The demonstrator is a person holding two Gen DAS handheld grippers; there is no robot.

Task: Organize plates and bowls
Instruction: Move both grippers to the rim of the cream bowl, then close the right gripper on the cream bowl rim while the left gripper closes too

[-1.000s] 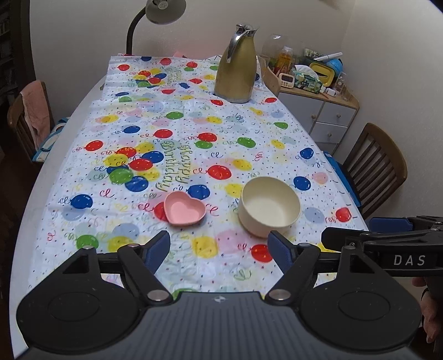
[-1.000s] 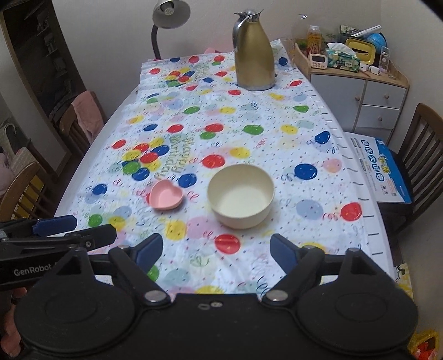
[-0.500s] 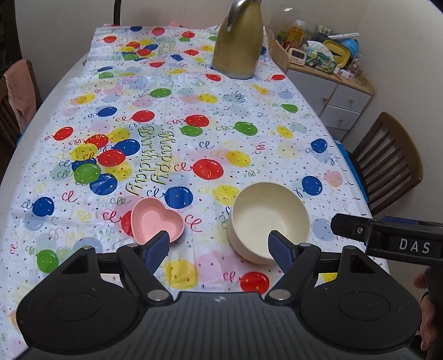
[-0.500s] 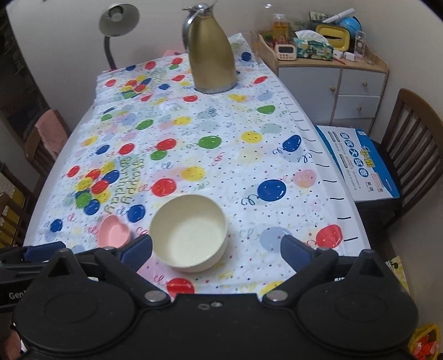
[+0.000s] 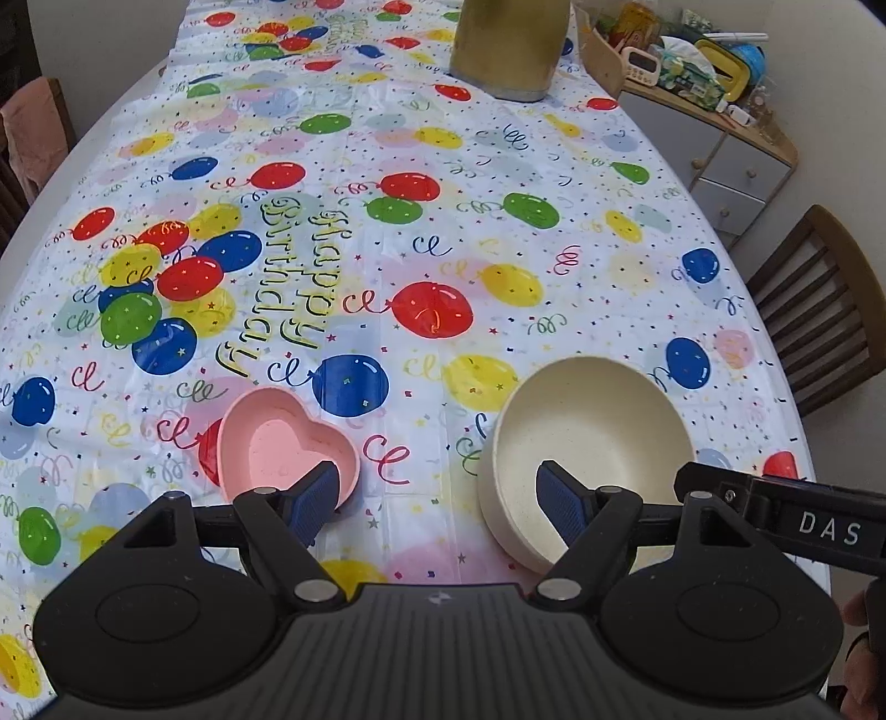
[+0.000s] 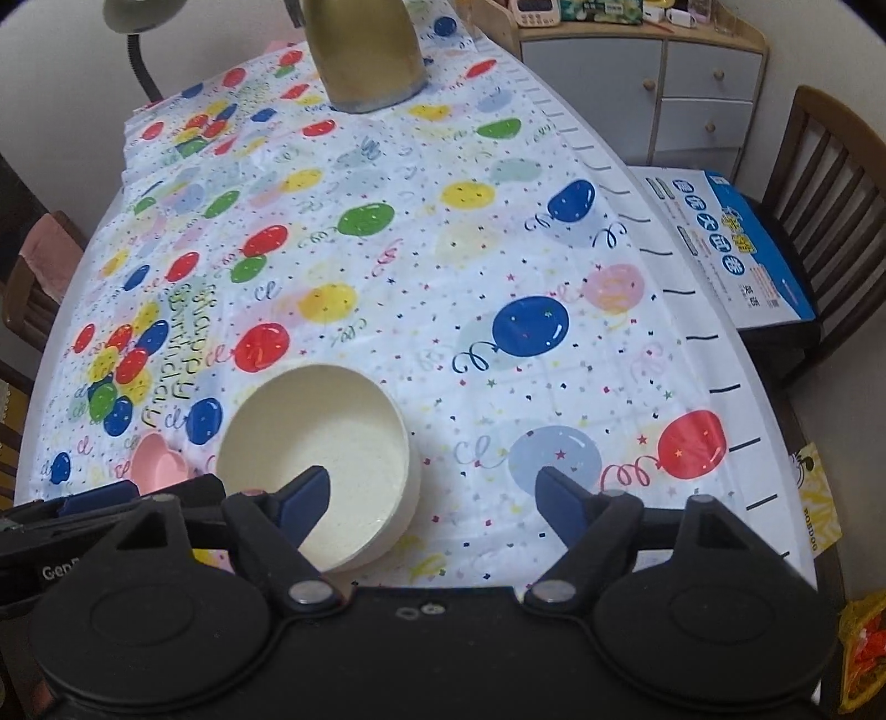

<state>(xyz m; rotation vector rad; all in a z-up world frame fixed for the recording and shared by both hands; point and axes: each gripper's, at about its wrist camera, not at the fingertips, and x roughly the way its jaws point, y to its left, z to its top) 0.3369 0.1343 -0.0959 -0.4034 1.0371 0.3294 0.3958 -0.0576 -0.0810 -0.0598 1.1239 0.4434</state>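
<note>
A pink heart-shaped dish (image 5: pixel 279 440) and a round cream bowl (image 5: pixel 590 443) sit side by side on the balloon-print tablecloth (image 5: pixel 387 232). My left gripper (image 5: pixel 440 501) is open, low over the gap between them; its left finger overlaps the dish's near rim and its right finger overlaps the bowl. My right gripper (image 6: pixel 432 501) is open; its left finger overlaps the inside of the cream bowl (image 6: pixel 315 443) and its right finger is over bare cloth. The pink dish (image 6: pixel 158 462) shows just left of the bowl there.
A gold thermos jug (image 5: pixel 509 50) stands at the table's far end, with a desk lamp (image 6: pixel 133 33) beside it. A cabinet (image 6: pixel 642 83) with clutter and a wooden chair (image 6: pixel 819 221) holding a blue box (image 6: pixel 736 243) stand on the right. Another chair (image 5: pixel 33 138) stands left.
Both grippers have moved forward and down toward the dishes. The bowl and dish now sit right at the fingertips. The dishes have not moved.
</note>
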